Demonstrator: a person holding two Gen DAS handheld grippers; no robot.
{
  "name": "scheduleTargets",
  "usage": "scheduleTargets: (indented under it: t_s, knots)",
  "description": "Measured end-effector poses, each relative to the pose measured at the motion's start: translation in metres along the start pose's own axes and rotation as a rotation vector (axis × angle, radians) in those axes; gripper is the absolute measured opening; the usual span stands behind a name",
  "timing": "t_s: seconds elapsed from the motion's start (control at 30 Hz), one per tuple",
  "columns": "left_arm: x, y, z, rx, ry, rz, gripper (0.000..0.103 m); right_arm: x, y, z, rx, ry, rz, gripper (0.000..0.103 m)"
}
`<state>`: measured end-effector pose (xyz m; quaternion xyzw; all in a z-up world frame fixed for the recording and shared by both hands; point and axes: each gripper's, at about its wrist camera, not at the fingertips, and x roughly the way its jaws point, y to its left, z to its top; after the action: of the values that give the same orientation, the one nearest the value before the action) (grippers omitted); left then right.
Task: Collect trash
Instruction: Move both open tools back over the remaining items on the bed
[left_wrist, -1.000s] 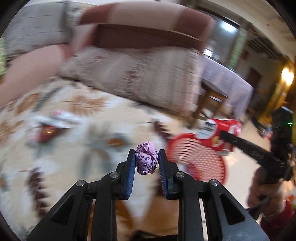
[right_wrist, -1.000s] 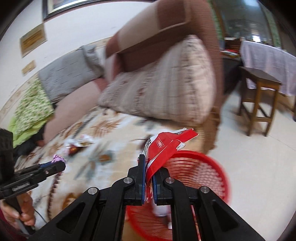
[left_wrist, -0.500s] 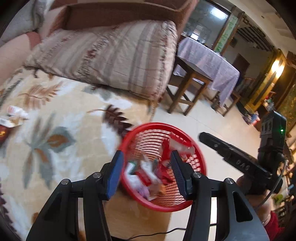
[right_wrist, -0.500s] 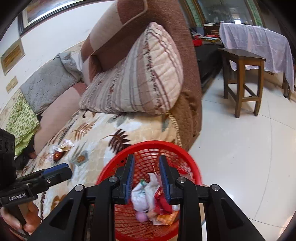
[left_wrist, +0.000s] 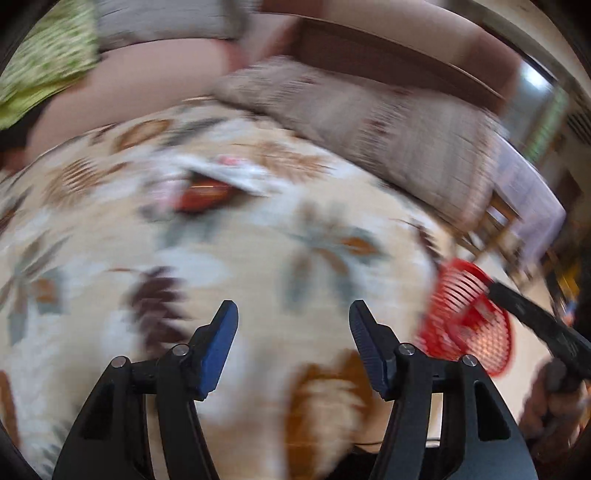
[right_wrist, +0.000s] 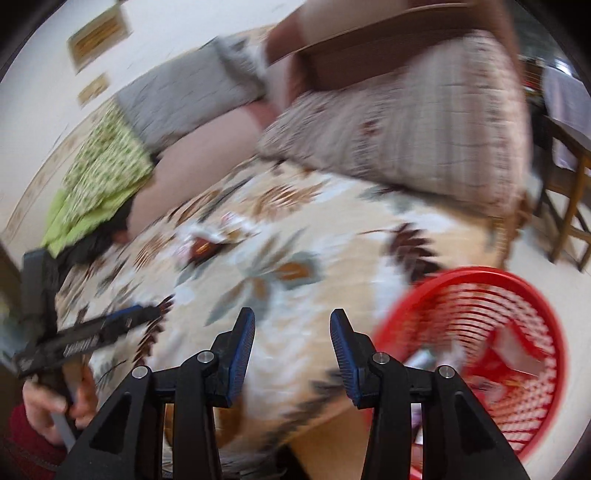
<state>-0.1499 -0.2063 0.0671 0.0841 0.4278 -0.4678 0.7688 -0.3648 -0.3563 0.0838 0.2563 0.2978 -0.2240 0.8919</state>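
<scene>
Trash left on the bedspread, both tools empty

Trash remaining to collect is the small cluster of wrappers (left_wrist: 207, 184), a white scrap beside something red-brown, lying upper left of centre in the left wrist view and left of centre in the right wrist view (right_wrist: 205, 245); blur hides what they are. At lower centre of each view, the left tool (left_wrist: 293, 343) and the right tool (right_wrist: 291, 349) both stand spread with nothing between their blue pads, which suits a reach for the next piece. Both point across the leaf-patterned bedspread (left_wrist: 258, 258) toward that cluster. Off the bedspread's edge at lower right sits the red basket (right_wrist: 476, 280), with wrappers already inside, near enough, I judge, for short trips. A striped pillow (right_wrist: 424, 122) lies at upper right, well apart from the cluster.
</scene>
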Motion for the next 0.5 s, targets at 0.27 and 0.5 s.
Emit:
scheduleTargets:
  t_s: [0.27, 0.5]
  knots:
    - [0.011, 0.112, 0.018, -0.179, -0.035, 0.171, 0.061, 0.091, 0.097, 0.042, -0.229, 0.095, 0.035, 0.046]
    - [0.01, 0.143, 0.027, -0.225, -0.049, 0.199, 0.061, 0.199, 0.167, 0.089, -0.405, 0.173, 0.002, 0.046]
